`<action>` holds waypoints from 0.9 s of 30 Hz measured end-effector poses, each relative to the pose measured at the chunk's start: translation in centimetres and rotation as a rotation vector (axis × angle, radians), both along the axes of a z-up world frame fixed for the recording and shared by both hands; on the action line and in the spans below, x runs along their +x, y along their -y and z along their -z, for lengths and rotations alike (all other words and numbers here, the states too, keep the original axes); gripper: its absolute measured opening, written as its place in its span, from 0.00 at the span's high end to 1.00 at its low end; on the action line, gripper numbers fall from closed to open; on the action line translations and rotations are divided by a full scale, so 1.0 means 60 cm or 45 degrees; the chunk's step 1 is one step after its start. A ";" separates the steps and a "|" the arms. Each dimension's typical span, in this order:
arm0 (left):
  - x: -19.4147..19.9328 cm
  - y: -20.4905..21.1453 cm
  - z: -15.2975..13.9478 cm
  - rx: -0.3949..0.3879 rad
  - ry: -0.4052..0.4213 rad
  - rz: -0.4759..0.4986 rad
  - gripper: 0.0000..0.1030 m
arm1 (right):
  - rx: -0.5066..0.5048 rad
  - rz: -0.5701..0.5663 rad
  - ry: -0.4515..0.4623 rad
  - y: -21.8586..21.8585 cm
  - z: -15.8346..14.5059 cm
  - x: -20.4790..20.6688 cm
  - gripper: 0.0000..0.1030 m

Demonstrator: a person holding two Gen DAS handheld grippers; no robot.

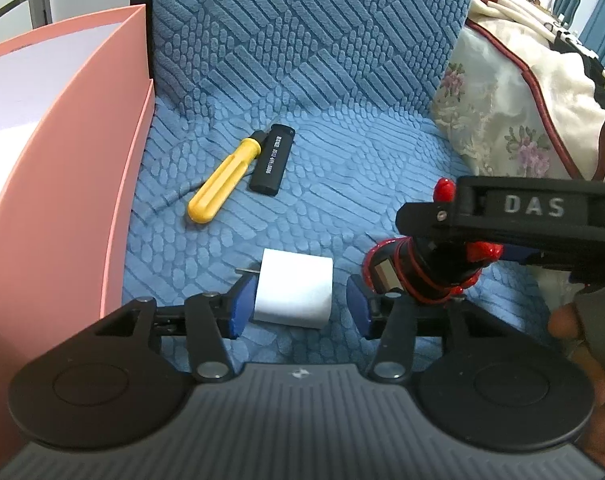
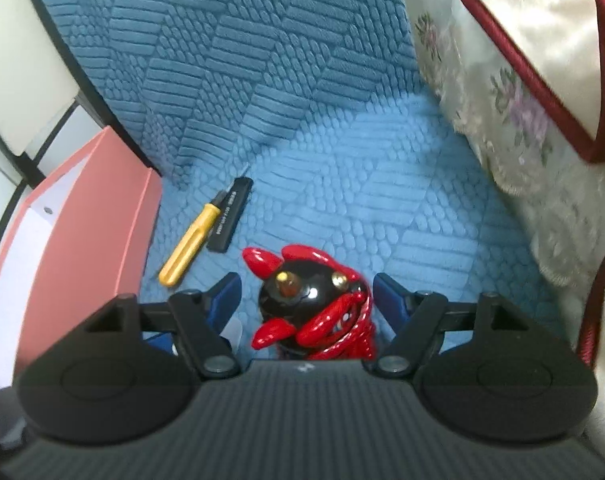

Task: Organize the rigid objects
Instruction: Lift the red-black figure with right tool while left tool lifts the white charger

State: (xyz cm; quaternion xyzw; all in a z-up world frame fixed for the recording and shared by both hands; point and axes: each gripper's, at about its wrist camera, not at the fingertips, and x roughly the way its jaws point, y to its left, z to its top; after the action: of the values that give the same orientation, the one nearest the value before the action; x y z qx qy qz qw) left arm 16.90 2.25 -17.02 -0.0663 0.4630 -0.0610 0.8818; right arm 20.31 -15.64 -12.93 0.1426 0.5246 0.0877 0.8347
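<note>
A white plug adapter [image 1: 293,293] lies on the blue seat cushion between the open jaws of my left gripper [image 1: 298,306], which do not touch it. A yellow-handled screwdriver [image 1: 222,181] and a black lighter [image 1: 272,159] lie side by side farther back; both also show in the right wrist view, the screwdriver [image 2: 186,247] and the lighter [image 2: 229,213]. A red and black figurine [image 2: 314,305] stands between the open jaws of my right gripper [image 2: 307,300]. In the left wrist view the figurine [image 1: 422,268] sits under the right gripper's body.
A pink open box [image 1: 62,184] stands at the left edge of the seat, also in the right wrist view [image 2: 90,224]. A cream floral cushion with red piping [image 1: 514,92] lies on the right. The blue chair back [image 1: 302,32] rises behind.
</note>
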 end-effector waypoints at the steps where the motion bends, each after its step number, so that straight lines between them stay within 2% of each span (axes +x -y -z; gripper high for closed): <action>1: 0.000 0.001 0.000 0.006 0.002 0.003 0.46 | -0.002 0.012 -0.015 0.001 0.005 0.002 0.28; 3: 0.000 0.003 0.001 0.018 0.008 0.007 0.46 | 0.011 0.030 -0.044 0.004 0.013 0.005 0.29; 7: 0.002 0.005 0.007 0.052 0.010 0.004 0.46 | 0.063 0.050 -0.080 0.012 0.021 0.009 0.39; 11: 0.009 0.006 0.023 0.066 -0.031 0.001 0.47 | 0.037 0.038 -0.064 0.010 0.013 0.006 0.40; 13: 0.008 0.011 0.025 0.101 -0.021 0.009 0.48 | 0.017 0.038 -0.060 0.010 0.010 0.004 0.40; 17: 0.007 0.014 0.021 0.108 -0.013 0.016 0.50 | -0.027 0.027 -0.041 0.013 0.001 -0.003 0.40; 21: 0.006 0.008 0.008 0.084 -0.007 0.005 0.50 | -0.024 0.034 -0.029 0.022 -0.009 -0.014 0.40; 24: 0.003 -0.003 -0.003 -0.009 -0.029 -0.006 0.50 | -0.037 0.046 -0.027 0.026 -0.018 -0.021 0.40; 27: -0.010 -0.004 -0.021 -0.018 -0.008 -0.007 0.50 | -0.058 0.044 -0.017 0.024 -0.030 -0.027 0.40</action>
State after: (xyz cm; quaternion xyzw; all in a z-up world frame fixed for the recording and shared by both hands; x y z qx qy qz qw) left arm 16.29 2.48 -15.78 -0.0739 0.4653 -0.0616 0.8799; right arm 18.67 -17.11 -11.14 0.1333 0.5293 0.0604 0.8357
